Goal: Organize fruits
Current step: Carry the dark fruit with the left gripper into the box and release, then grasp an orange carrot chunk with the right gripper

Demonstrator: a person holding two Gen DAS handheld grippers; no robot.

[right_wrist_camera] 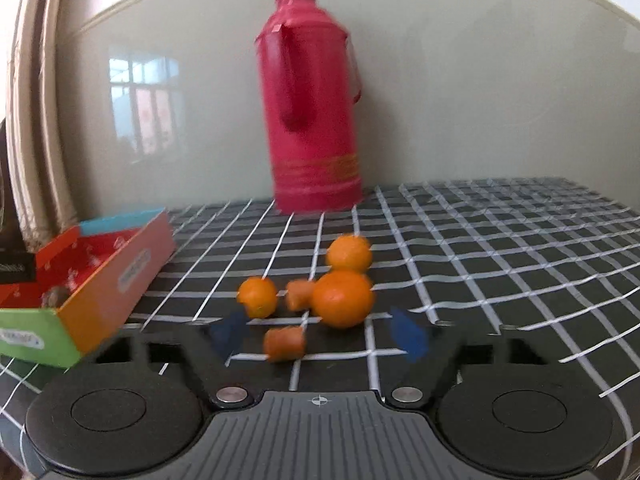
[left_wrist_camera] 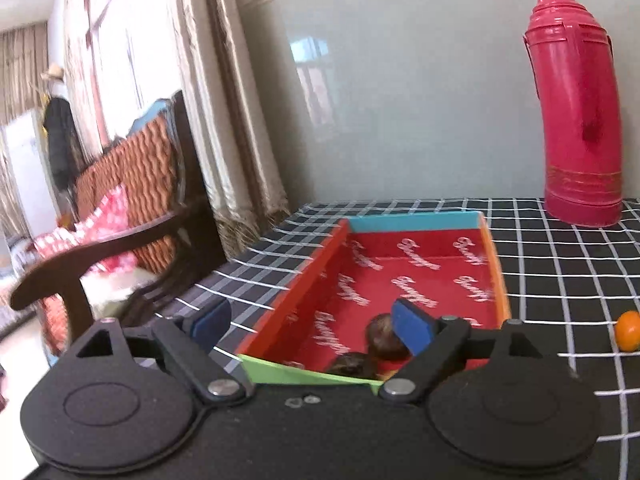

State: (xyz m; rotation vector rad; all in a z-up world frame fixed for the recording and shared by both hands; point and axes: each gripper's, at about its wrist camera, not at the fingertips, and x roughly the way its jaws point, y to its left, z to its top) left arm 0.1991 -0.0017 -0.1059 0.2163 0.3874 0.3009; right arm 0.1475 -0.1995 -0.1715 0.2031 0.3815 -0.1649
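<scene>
A colourful cardboard box (left_wrist_camera: 412, 276) with a red printed inside sits on the checked table. Two dark brown round fruits (left_wrist_camera: 384, 336) lie at its near end. My left gripper (left_wrist_camera: 312, 320) is open and empty, hovering over the box's near left corner. In the right wrist view the box (right_wrist_camera: 116, 272) is at the left. Three oranges (right_wrist_camera: 342, 298) and two small orange-brown pieces (right_wrist_camera: 285, 343) lie in a cluster on the cloth. My right gripper (right_wrist_camera: 318, 334) is open and empty, just before the nearest piece. One orange (left_wrist_camera: 627, 330) shows at the far right of the left wrist view.
A tall red thermos (right_wrist_camera: 314, 120) stands at the back against the wall, also in the left wrist view (left_wrist_camera: 576, 120). A wooden chair (left_wrist_camera: 132, 208) and curtains are beyond the table's left edge. The black-and-white checked cloth (right_wrist_camera: 500, 260) covers the table.
</scene>
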